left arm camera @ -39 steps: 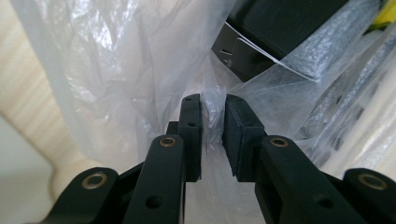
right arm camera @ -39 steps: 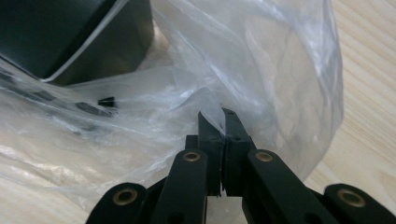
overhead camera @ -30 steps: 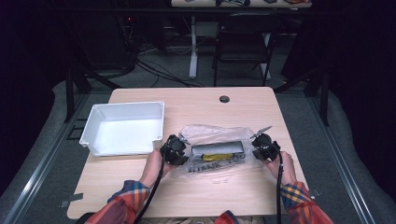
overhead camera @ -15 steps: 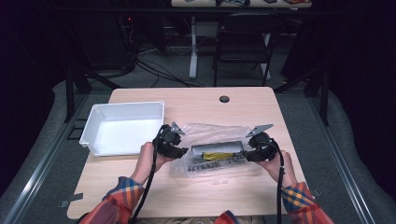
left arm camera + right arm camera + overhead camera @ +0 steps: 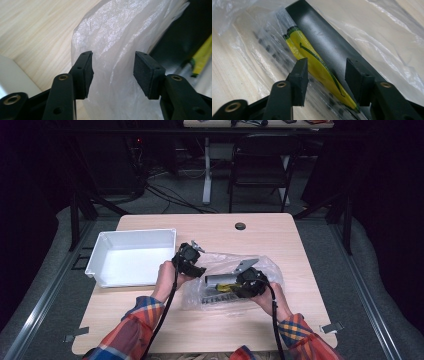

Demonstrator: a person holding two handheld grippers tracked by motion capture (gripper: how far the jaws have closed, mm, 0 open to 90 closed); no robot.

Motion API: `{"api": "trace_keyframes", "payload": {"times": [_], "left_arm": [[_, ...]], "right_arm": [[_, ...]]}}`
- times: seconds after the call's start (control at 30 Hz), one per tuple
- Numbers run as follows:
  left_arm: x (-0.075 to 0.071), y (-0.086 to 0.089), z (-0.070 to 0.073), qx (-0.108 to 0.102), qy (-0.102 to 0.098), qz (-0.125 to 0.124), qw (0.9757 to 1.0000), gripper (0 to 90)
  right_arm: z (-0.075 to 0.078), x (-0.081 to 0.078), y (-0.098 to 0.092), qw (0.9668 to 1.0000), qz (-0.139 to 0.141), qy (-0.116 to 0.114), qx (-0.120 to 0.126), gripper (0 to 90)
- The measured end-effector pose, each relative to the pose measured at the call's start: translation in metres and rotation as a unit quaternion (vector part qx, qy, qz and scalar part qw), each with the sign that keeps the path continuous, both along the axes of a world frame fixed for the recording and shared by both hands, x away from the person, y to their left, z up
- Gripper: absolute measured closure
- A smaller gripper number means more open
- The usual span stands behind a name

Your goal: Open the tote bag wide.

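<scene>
Crinkled clear plastic bag [image 5: 231,282] lying mid-table beside the white rectangular plastic tray [image 5: 131,257]: its dark bar and yellow packet [image 5: 319,67] run diagonally between the right gripper's [image 5: 325,75] just-parted jaws; left gripper [image 5: 112,72], likewise just opened, straddles film, unclamped.

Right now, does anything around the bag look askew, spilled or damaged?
Nothing stands out. The clear plastic bag lies crumpled on the table with its dark and yellow contents still inside; the white bin sits squarely beside it.
</scene>
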State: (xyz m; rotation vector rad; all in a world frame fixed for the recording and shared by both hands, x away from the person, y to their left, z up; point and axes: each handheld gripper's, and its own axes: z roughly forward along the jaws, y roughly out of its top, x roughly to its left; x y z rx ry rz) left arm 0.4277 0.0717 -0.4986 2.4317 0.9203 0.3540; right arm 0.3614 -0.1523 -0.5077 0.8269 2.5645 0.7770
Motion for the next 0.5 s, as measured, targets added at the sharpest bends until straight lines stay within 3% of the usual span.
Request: {"api": "trace_keyframes", "payload": {"times": [0.23, 0.27, 0.5], "left_arm": [[0.009, -0.009, -0.015, 0.02, 0.018, -0.005, 0.9996, 65.1], [0.01, -0.01, -0.016, 0.02, 0.019, -0.005, 0.9996, 66.3], [0.012, -0.012, -0.021, 0.021, 0.023, -0.006, 0.9995, 72.9]], "right_arm": [[-0.008, -0.001, 0.006, 0.9998, 0.017, 0.001, -0.008, 66.5], [-0.009, -0.002, 0.007, 0.9999, 0.014, -0.007, -0.001, 69.2], [-0.01, -0.006, 0.008, 0.9993, 0.024, -0.02, -0.019, 84.9]]}}
